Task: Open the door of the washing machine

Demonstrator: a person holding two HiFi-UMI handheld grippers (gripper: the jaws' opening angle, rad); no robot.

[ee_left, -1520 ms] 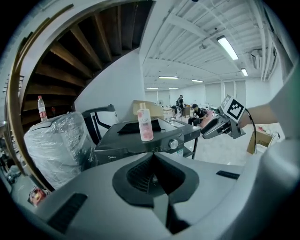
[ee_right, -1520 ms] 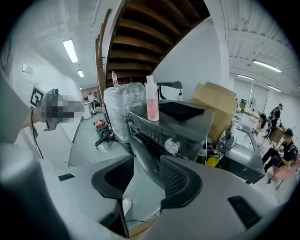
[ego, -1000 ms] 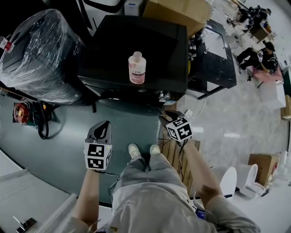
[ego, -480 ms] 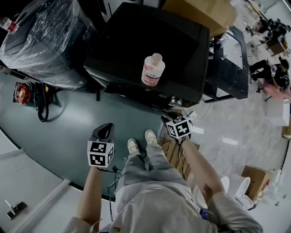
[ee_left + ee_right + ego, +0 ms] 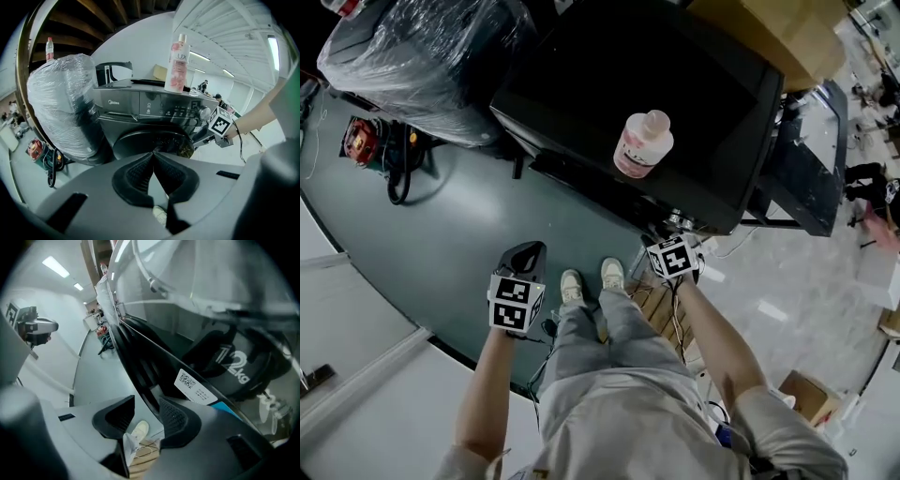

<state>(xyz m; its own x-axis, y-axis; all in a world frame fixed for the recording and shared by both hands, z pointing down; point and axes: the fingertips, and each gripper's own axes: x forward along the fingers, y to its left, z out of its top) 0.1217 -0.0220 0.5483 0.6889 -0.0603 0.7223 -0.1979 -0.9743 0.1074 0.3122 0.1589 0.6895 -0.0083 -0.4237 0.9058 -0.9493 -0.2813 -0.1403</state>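
Note:
The black front-loading washing machine (image 5: pixel 647 94) stands before me, its round door (image 5: pixel 154 143) closed in the left gripper view. A pink bottle (image 5: pixel 643 142) stands on its top. My right gripper (image 5: pixel 654 246) is low at the machine's front right; its jaws are opening. In the right gripper view the door's dark rim (image 5: pixel 138 364) runs down toward the gap of the right gripper (image 5: pixel 146 408), and neither pad presses on it. My left gripper (image 5: pixel 528 251) hangs over the floor, apart from the machine, its pads (image 5: pixel 140 171) meeting with nothing held.
A plastic-wrapped bulk (image 5: pixel 422 47) sits left of the machine, with a red device and cables (image 5: pixel 361 141) on the floor. A wooden pallet (image 5: pixel 661 309) lies under my right arm. A cardboard box (image 5: pixel 778 28) sits behind the machine. My shoes (image 5: pixel 572 286) stand between the grippers.
Both grippers have sunk lower, and the right one has come closer to the machine's front. The machine fills more of the head view.

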